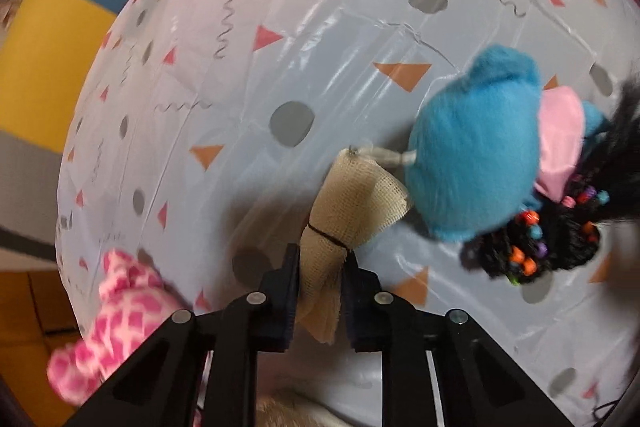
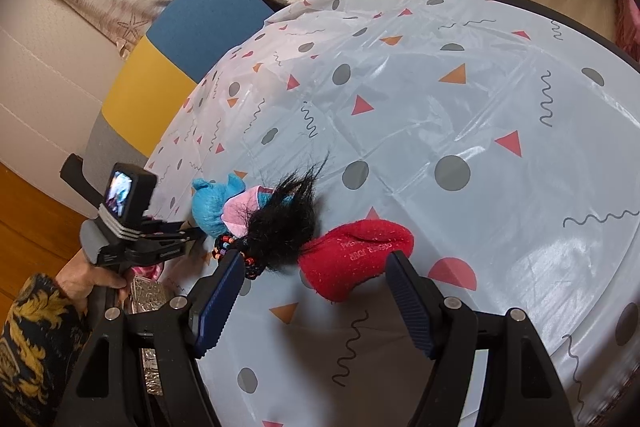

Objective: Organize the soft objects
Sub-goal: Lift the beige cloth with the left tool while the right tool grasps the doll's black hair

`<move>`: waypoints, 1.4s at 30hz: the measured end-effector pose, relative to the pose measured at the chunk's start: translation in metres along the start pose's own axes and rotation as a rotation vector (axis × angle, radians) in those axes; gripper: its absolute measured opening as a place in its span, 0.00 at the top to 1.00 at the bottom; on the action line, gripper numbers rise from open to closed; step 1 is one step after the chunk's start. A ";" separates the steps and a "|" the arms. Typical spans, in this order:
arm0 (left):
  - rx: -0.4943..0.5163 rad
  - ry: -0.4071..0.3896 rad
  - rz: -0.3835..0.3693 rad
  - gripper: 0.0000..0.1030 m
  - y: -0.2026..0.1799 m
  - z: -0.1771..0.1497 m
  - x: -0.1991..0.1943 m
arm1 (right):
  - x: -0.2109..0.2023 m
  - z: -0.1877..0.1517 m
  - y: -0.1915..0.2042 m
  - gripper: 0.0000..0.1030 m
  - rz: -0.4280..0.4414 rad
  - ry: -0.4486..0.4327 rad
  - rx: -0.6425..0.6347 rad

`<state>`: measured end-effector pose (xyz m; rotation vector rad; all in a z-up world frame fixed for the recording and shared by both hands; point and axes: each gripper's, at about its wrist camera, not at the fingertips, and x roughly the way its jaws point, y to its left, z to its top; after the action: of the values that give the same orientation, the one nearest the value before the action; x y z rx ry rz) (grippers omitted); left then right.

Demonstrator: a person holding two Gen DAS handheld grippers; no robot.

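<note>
Left wrist: fingers (image 1: 296, 291) pinch beige gauze bundle (image 1: 340, 223).

The beige gauze pouch's (image 1: 340, 227) lower end vanishes behind the left gripper (image 1: 320, 291). Left of it, the pink checked plush (image 1: 120, 311) is cut off. The red sock's (image 2: 356, 259) print is unreadable.

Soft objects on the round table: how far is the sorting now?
Nothing looks sorted yet. In hand: the left claw is shut on the beige mesh pouch. Left: the blue plush toy, black beaded hair piece and red fuzzy sock; the right claw is open.
</note>
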<state>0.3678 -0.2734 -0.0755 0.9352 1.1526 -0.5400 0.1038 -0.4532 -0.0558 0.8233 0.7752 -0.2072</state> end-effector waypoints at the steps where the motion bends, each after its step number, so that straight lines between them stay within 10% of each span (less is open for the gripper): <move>1: -0.024 -0.006 -0.008 0.82 0.004 -0.005 -0.006 | 0.000 0.000 0.000 0.28 0.001 0.002 0.003; 16: -0.114 -0.345 -0.298 0.84 -0.047 -0.115 -0.150 | 0.002 0.002 -0.020 0.28 -0.012 -0.004 0.104; 24: -0.093 -0.339 -0.359 0.84 -0.120 -0.203 -0.152 | 0.011 -0.003 0.000 0.28 -0.011 0.040 0.005; 33: -0.305 -0.293 -0.375 0.84 -0.134 -0.289 -0.112 | 0.059 -0.029 0.127 0.28 -0.072 0.193 -0.774; 40: -0.436 -0.344 -0.351 0.84 -0.119 -0.312 -0.107 | 0.143 -0.051 0.161 0.28 -0.328 0.318 -1.257; 42: -0.469 -0.348 -0.354 0.84 -0.115 -0.314 -0.101 | 0.167 -0.052 0.154 0.49 -0.408 0.350 -1.267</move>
<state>0.0781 -0.0791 -0.0543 0.2205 1.0633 -0.6496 0.2641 -0.2910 -0.1034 -0.5220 1.1790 0.0930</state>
